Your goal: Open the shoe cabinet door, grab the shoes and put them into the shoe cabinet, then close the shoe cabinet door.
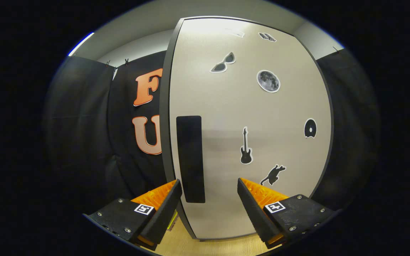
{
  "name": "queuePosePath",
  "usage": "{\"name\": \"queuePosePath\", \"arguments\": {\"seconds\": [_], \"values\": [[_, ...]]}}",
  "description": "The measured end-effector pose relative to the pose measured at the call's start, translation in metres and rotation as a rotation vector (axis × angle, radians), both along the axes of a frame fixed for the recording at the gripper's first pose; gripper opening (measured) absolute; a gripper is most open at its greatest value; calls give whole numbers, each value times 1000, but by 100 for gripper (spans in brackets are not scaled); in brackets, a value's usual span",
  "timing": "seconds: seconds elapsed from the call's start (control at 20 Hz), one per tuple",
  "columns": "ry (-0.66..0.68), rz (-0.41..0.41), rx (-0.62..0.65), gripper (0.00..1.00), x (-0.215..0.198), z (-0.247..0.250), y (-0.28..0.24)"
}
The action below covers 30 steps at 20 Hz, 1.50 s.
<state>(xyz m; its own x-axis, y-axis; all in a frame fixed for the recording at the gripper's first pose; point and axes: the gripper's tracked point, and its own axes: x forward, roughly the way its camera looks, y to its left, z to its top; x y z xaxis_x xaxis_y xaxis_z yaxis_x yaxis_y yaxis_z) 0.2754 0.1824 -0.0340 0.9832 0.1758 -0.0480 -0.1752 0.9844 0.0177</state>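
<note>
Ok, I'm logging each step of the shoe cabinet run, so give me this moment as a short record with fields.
gripper: open, fingers spread apart
cabinet door: pale, dark-edged, appears shut, just ahead of the fingers
handle: dark vertical strip near the door's left edge, lower end close to the left finger
stickers: sunglasses, moon, guitar, cat
floor: light wood
stage: door not yet opened

The gripper (pixel 209 199) has two wedge-shaped fingers (pixel 162 213) with ribbed, sawtooth-textured inner faces. Each finger is backed by a ridged plastic block and mounted on a flat matte plate fixed with small silver screws. A square black-and-white marker tag (pixel 143 209) sits on the plate at 7 o'clock, another (pixel 274 206) at 5 o'clock.
</note>
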Motion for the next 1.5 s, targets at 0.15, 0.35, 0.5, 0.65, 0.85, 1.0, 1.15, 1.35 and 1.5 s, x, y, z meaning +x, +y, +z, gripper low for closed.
{"name": "queuePosePath", "arguments": {"seconds": [0.15,0.35,0.5,0.65,0.85,1.0,1.15,1.35,1.5], "values": [[3,-1,1,98,-22,-1,-9],[2,-22,-6,98,-55,3,-29],[-2,-39,10,98,-81,9,-45],[-16,-68,-4,97,-108,16,-65],[-20,-93,-25,98,-145,19,-88],[-12,-98,-17,98,-171,17,-101],[-21,-128,-24,98,-193,18,-120],[-28,-138,-27,98,-218,16,-133],[-34,-164,-54,97,-233,16,-143]]}}
